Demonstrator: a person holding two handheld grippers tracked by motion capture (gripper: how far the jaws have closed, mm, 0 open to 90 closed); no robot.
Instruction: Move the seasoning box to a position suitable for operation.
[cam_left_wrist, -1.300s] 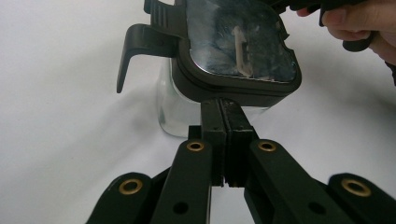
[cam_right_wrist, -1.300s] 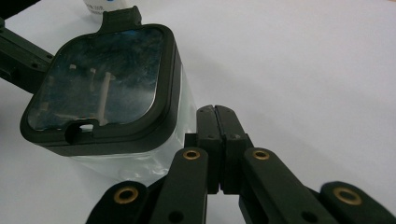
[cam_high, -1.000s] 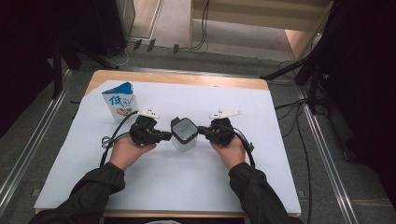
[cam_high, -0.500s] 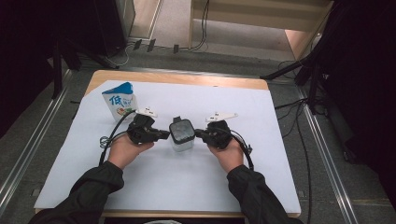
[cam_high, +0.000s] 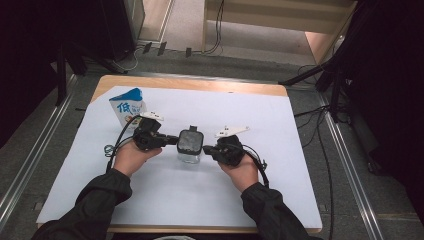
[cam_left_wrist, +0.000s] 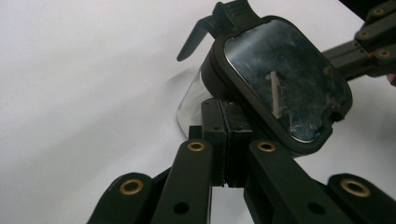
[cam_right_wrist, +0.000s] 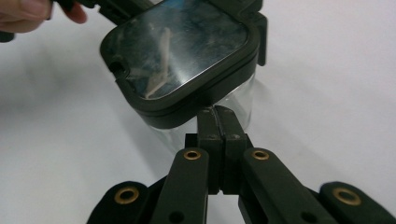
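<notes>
The white table takes up most of the room, and near its middle stands a clear container with a dark lid. Both grippers meet it from opposite sides along one straight line across the table. The left gripper comes in from nine o'clock, the right gripper from three o'clock, so the container sits squarely between them, with neither hand clearly nearer. That line is what the coming move turns on, I'd judge: any pull or push has to run along it.

Each gripper has its jaws pressed tight together with nothing between them. In the left gripper view the closed tips butt against the container just under the lid's rim. The right gripper view shows the same, tips under the lid. A latch tab sticks up at the lid's far end.

At ten o'clock from the container, well apart, stands a small carton, white and blue, bearing a large blue character that looks like "低". The smaller print is too small to read.
</notes>
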